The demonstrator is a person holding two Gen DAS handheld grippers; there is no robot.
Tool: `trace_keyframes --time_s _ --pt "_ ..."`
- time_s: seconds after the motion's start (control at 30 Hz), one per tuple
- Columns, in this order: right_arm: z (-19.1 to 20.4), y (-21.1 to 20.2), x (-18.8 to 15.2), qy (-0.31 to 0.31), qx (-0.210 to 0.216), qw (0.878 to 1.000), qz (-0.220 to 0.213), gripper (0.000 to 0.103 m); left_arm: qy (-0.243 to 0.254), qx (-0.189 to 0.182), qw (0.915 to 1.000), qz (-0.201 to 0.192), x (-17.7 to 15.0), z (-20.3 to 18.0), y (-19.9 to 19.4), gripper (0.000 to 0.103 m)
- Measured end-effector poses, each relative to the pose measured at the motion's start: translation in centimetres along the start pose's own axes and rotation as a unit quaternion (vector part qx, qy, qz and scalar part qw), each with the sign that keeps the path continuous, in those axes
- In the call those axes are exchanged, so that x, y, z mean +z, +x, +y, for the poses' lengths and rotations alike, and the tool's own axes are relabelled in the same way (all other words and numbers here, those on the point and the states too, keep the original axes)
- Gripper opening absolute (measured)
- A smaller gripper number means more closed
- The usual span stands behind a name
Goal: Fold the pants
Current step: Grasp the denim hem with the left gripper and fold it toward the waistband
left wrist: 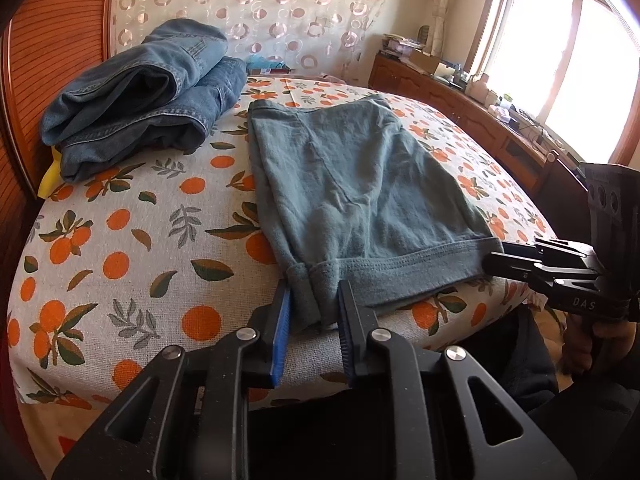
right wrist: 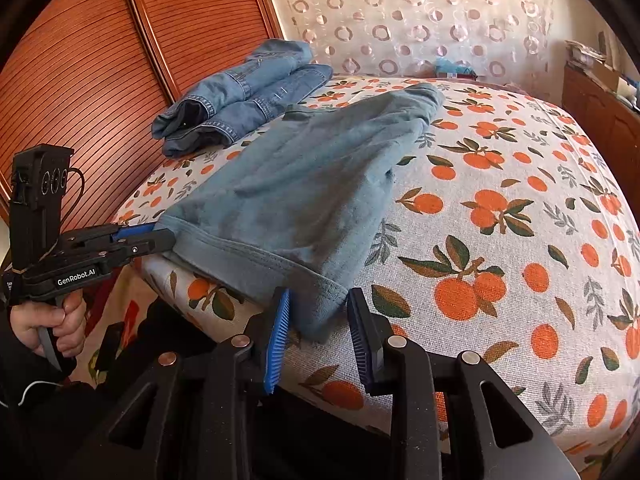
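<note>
Grey-green pants (left wrist: 352, 184) lie flat on the orange-print bed cover (left wrist: 120, 240), hem toward me at the bed's near edge; they also show in the right wrist view (right wrist: 288, 196). My left gripper (left wrist: 314, 296) is open, its blue pads either side of the hem's left corner, not closed on it. My right gripper (right wrist: 318, 300) is open around the hem's right corner. Each gripper also shows in the other view, the right one (left wrist: 494, 256) at the hem's right end and the left one (right wrist: 164, 234) at its left end.
Folded blue jeans (left wrist: 140, 92) lie at the bed's far left, by the wooden slatted doors (right wrist: 100, 60). A patterned curtain (left wrist: 248, 4) hangs behind the bed. A cluttered wooden cabinet (left wrist: 460, 104) runs under the window on the right.
</note>
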State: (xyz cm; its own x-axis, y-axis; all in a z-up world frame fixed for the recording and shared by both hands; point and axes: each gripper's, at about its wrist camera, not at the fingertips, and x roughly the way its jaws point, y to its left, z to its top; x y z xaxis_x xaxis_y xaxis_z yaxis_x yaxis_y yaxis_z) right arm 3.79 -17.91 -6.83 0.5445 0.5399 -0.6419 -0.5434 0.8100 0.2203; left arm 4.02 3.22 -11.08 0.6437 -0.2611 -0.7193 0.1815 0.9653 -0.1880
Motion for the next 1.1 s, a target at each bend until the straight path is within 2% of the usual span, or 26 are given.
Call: trace_keyframes --time_s 0.27,0.7,0.9,1.1 --pt "0.1 -0.3 0.1 -0.009 0.008 1.000 0.004 0.015 -0.001 -0.016 0.9999 0.000 0.0 0.0 -0.3 0.015" --pt "-0.2 -2.7 -0.8 -0.007 0.033 0.999 0.003 0.013 0.028 -0.037 0.9989 0.008 -0.3 -1.7 -2.9 0.013" --pt "-0.1 -3.3 0.9 -0.015 0.030 0.999 -0.020 0.013 0.027 -0.039 0.9988 -0.008 1.4 -1.5 -2.5 0.013" --pt "-0.6 -3.2 4.7 -0.031 0.017 0.998 -0.055 0.013 0.027 -0.035 0.9986 -0.030 5.3 -0.4 -1.0 0.013"
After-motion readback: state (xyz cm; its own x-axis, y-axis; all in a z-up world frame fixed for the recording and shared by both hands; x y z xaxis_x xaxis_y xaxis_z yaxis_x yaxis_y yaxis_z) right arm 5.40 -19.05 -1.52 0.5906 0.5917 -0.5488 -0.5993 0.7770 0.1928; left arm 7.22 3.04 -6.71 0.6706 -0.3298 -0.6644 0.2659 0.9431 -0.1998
